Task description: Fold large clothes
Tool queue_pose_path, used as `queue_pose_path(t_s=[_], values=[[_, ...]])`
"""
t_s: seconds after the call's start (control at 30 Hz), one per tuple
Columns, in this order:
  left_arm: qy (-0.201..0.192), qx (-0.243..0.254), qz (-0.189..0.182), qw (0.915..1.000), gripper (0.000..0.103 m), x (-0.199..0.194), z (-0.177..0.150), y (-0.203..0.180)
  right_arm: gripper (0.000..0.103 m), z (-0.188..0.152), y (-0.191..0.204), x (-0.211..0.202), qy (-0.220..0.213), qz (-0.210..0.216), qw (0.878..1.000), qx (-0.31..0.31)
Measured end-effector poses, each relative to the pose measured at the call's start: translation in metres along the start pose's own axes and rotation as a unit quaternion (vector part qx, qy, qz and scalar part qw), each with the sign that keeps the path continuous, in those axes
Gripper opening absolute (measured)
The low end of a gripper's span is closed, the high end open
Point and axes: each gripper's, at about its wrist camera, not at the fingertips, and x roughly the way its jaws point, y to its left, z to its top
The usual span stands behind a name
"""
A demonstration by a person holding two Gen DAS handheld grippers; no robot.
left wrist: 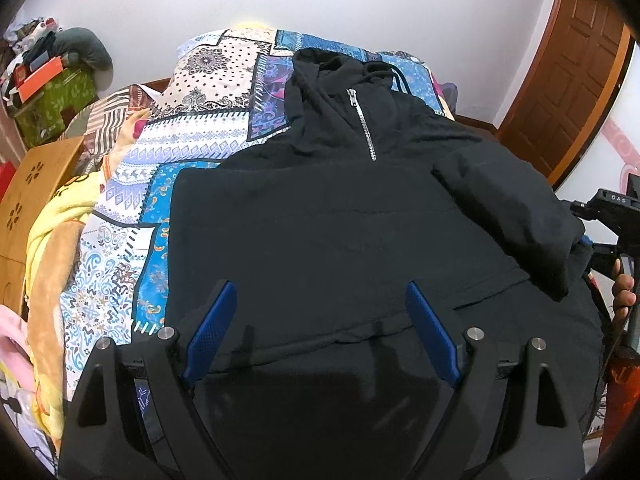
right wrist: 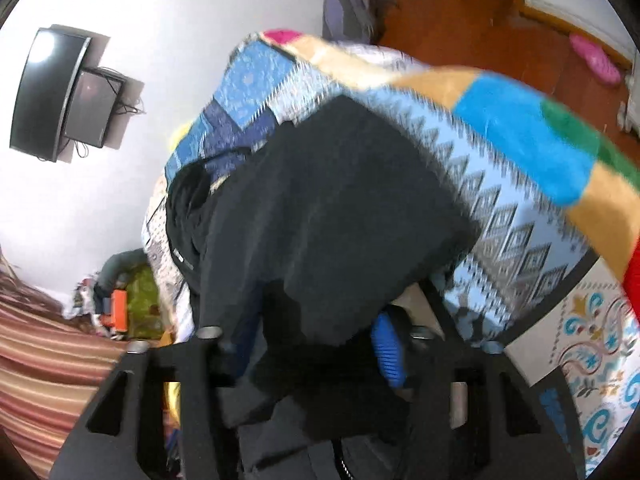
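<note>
A black hoodie with a short silver zip lies face up on a patterned bedspread, hood at the far end. One sleeve is folded across its right side. My left gripper hovers over the hem with its blue pads wide open and nothing between them. At the right edge a person's hand holds the other tool. In the blurred right wrist view, my right gripper has bunched black hoodie cloth filling its jaws. That cloth hides the left finger, and only the right blue pad shows.
A wooden board with flower cut-outs and a yellow blanket flank the bed's left side. Clutter tops a green box. A brown door stands at the right. A wall-mounted screen and a pink slipper on the wooden floor also show.
</note>
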Motion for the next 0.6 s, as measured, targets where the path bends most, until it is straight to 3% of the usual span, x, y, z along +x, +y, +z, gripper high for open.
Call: queue_pose_path(t_s=[0.07, 0.2, 0.43, 0.6], values=[[-0.003, -0.005, -0.003, 1.0000, 0.086, -0.001, 0.000, 0.004, 0.021, 0.000, 0.008, -0.008, -0.022, -0.004, 0.999, -0.023], [-0.008, -0.014, -0.006, 0.9999, 0.086, -0.004, -0.001, 0.012, 0.014, 0.000, 0.034, -0.021, -0.047, -0.014, 0.995, -0.083], [-0.037, -0.040, -0.015, 0.9984, 0.086, -0.024, 0.001, 0.033, 0.012, -0.014, 0.111, -0.037, -0.055, 0.020, 0.979, -0.193], [-0.066, -0.063, -0.003, 0.9958, 0.086, -0.048, 0.000, 0.059, 0.012, -0.044, 0.168, -0.022, -0.024, 0.054, 0.961, -0.271]])
